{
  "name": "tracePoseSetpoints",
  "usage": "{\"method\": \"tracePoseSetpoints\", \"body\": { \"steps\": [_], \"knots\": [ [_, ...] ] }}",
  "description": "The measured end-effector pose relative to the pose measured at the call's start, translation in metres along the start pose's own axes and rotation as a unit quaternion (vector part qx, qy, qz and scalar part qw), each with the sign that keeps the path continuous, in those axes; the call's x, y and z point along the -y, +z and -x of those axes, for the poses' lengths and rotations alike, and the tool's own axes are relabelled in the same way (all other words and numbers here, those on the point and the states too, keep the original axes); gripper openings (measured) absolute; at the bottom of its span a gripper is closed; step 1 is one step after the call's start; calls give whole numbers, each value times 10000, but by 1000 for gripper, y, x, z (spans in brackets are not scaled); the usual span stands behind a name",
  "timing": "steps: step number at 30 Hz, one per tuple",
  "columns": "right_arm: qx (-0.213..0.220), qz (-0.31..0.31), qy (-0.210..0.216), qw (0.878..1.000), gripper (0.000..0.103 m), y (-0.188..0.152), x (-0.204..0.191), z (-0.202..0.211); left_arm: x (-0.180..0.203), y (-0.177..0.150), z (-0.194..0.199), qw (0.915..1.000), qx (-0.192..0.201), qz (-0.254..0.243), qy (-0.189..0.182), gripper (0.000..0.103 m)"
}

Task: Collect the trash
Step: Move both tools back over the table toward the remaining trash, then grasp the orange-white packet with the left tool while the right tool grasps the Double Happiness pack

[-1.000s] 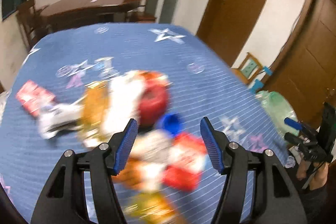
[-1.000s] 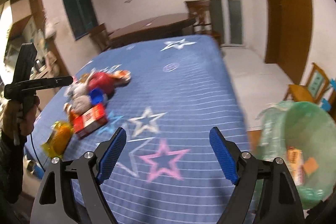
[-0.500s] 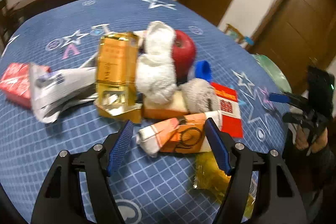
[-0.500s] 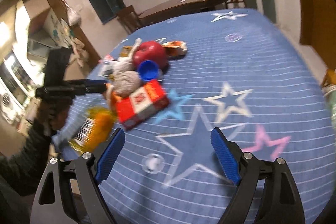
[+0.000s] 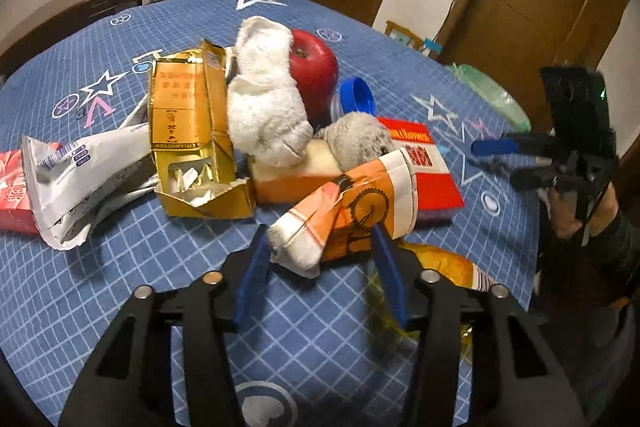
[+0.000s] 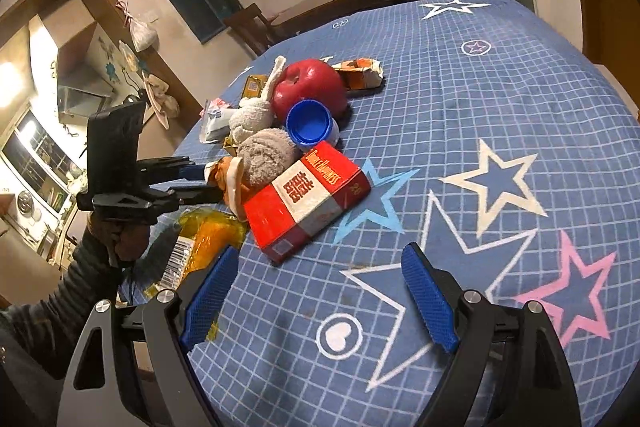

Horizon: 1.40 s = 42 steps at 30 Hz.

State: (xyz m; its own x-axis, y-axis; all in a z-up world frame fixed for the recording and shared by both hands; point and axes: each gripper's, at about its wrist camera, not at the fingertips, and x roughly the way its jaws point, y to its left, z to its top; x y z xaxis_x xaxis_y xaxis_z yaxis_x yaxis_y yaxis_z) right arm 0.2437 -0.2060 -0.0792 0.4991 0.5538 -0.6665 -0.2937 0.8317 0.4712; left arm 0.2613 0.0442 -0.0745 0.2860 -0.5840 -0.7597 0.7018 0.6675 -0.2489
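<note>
Left gripper [image 5: 320, 267] is down at the near edge of the pile, its fingers [image 5: 253, 277] either side of the crumpled orange wrapper [image 5: 352, 211]. They have just been closing in, the wrapper is between them, but whether the pads are biting yet I cannot tell. It is the nearest loose piece, so taking it first makes sense.

Right gripper [image 6: 316, 301] hangs over bare blue cloth on the worktop [image 6: 520, 99], fingers spread wide, nothing between them, aimed toward the red box [image 6: 306, 203]. Probably lining up its own pick.

The left view shows things the right mostly hides: the gold carton [image 5: 192, 131] torn open, a white pouch [image 5: 84, 171], and the green bag [image 5: 488, 95] past the far edge, likely where trash goes. The right view gives the clear look into the blue cap [image 6: 310, 123] and shows the apple [image 6: 310, 89] whole.
</note>
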Motion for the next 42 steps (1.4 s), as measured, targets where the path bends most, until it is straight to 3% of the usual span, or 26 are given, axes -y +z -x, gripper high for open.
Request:
{"method": "tracePoseSetpoints", "body": {
  "steps": [2, 5, 10, 13, 17, 26, 30, 34, 38, 42],
  "knots": [
    [-25, -25, 38, 10000, 84, 1, -1, -4, 1, 0, 1, 10000, 55, -7, 25, 32],
    [-73, -59, 146, 9998, 84, 3, -6, -11, 1, -1, 2, 9999, 135, 19, 3, 26],
    [-71, -106, 73, 9999, 84, 8, -15, -21, 4, -4, 13, 9987, 467, 172, -117, 24],
    [-62, -13, -140, 9999, 84, 11, -26, -28, 6, -5, 37, 9946, 962, 322, -238, 24],
    [-106, 25, -349, 9993, 84, 14, -37, -41, 2, -11, 58, 9901, 1283, 509, -236, 24],
    [-179, 110, -896, 9958, 85, 29, -45, -69, -19, -30, 68, 9865, 1271, 1031, 38, 24],
    [-229, 398, -1157, 9922, 84, 31, -48, -80, -5, -37, 61, 9931, 897, 739, -176, 24],
    [-472, 910, -1150, 9881, 79, 29, -49, -77, 6, -48, 58, 9970, 602, 436, -238, 26],
    [-547, 1111, -1265, 9842, 78, 28, -37, -56, 0, -51, 67, 9961, 730, 450, -204, 26],
    [-357, 1034, -1247, 9861, 77, 27, -27, -31, -15, -53, 75, 9931, 944, 693, -82, 26]
  ]
}}
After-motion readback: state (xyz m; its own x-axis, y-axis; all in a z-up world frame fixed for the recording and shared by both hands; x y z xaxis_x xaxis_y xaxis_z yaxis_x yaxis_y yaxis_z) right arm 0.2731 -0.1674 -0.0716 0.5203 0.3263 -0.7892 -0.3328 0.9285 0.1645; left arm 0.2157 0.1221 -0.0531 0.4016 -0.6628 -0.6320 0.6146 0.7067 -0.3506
